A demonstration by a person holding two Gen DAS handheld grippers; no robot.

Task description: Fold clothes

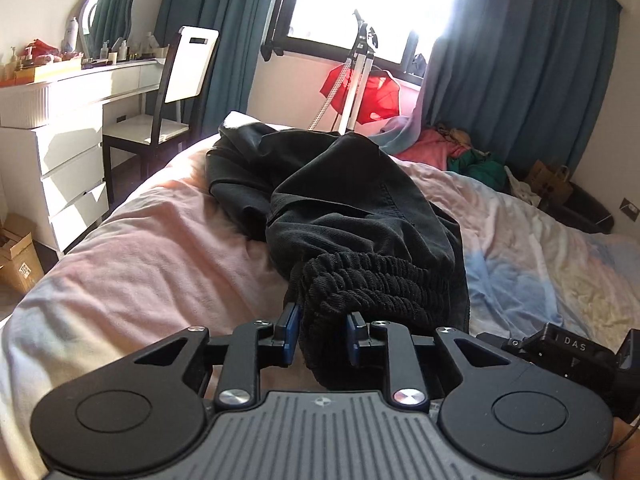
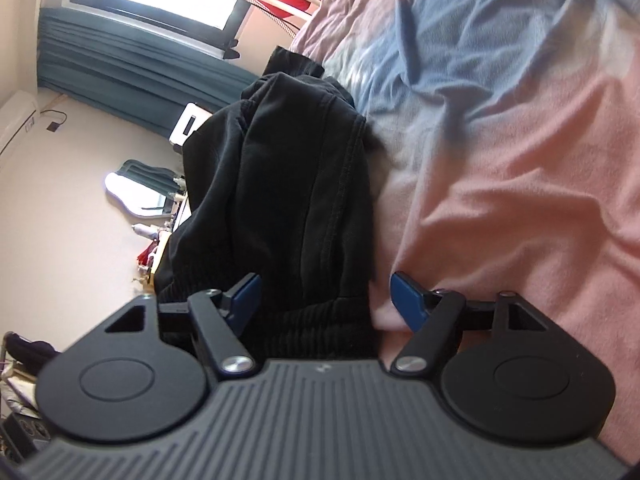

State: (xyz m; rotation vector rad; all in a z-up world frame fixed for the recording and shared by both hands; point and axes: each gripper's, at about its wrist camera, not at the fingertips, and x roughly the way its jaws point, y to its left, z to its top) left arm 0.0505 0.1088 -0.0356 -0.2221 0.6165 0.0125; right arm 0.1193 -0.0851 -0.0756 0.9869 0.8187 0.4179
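My left hand-held gripper [image 1: 323,334] is pinching the ribbed elastic waistband [image 1: 360,280] of the black trousers [image 1: 340,200], its blue pads [image 1: 292,330] squeezed onto a thick bunch of gathered cloth. My right hand-held gripper [image 2: 326,300] is rolled on its side with its fingers spread wide; the waistband sits between them, but neither pad is pressing on it.

Beyond the waistband, the trousers lie heaped and twisted on the bed [image 1: 140,248], legs piled toward the window end.

My worry is the left grip: the bunch is fat and springy, so I judge it could squirm out if I pull hard. If the right closes where it is, it may catch only one layer, or the pink duvet [image 2: 520,200] beside the waistband, and lifting would then drag bedding and leave the legs twisted.
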